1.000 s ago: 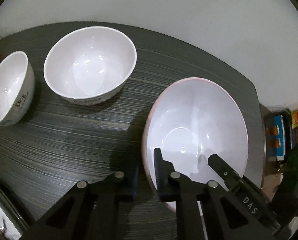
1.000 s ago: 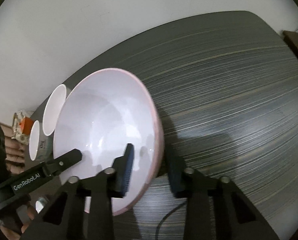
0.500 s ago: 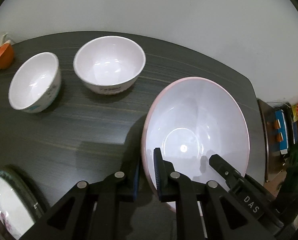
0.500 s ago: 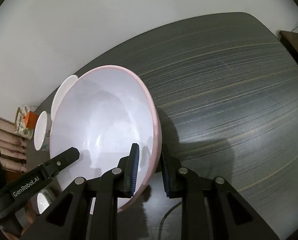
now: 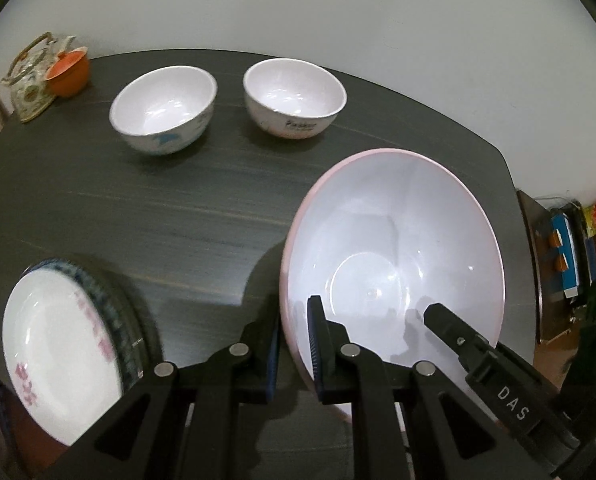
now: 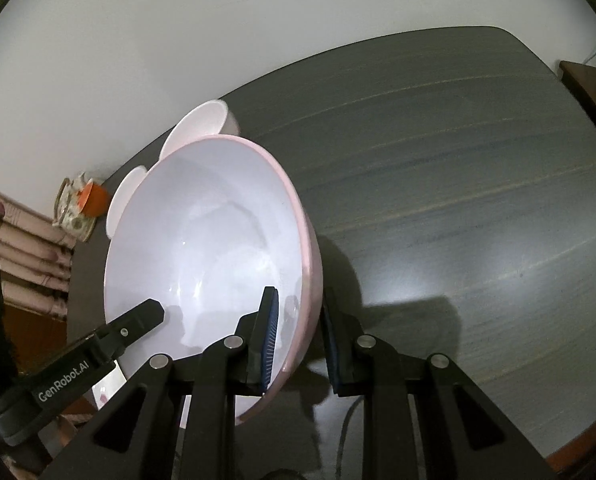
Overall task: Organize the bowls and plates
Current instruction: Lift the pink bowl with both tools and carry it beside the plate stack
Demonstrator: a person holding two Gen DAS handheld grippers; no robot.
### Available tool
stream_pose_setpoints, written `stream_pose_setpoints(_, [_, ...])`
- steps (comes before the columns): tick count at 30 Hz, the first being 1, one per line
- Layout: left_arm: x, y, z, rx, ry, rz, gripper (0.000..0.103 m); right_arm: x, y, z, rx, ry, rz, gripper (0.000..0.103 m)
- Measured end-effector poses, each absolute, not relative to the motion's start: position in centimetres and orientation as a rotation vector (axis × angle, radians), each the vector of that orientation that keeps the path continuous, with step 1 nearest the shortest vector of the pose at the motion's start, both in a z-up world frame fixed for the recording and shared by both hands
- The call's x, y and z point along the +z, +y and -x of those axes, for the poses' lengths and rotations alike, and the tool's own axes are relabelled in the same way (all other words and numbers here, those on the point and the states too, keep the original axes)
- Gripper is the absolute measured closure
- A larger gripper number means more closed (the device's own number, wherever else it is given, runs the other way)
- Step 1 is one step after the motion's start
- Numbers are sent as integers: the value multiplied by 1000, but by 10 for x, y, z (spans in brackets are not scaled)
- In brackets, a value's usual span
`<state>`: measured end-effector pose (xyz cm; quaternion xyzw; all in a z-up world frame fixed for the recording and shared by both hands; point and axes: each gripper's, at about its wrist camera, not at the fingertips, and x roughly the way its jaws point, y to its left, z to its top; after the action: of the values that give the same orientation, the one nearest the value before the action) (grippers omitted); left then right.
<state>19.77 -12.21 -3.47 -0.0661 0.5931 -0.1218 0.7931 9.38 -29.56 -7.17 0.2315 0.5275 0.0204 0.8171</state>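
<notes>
Big pink-rimmed white bowl point(image 5: 393, 248) lifted above dark wood-grain table point(image 5: 158, 216), wall pinched both sides: left gripper point(image 5: 294, 344) clamped on left rim, right gripper point(image 6: 298, 340) clamped on right rim, one finger inside each.

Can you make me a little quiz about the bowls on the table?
1. How many small white bowls sit on the table?
2. True or false: only one gripper holds the big pink bowl.
3. Which thing stands by the teapot: A) orange cup, B) fork, C) bottle?

Key: 1. Two: one and another. 2. False: the left gripper and right gripper both pinch its rim. 3. A.
</notes>
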Motion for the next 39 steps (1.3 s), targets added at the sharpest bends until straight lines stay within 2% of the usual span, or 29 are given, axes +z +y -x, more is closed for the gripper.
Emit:
stream_pose_setpoints(12, [-43, -82, -156, -238, 1309, 156, 90, -85, -255, -54, 76, 1176, -455, 83])
stream_pose_setpoints(39, [-66, -57, -134, -195, 1382, 151, 90, -111, -233, -25, 109, 1262, -446, 81])
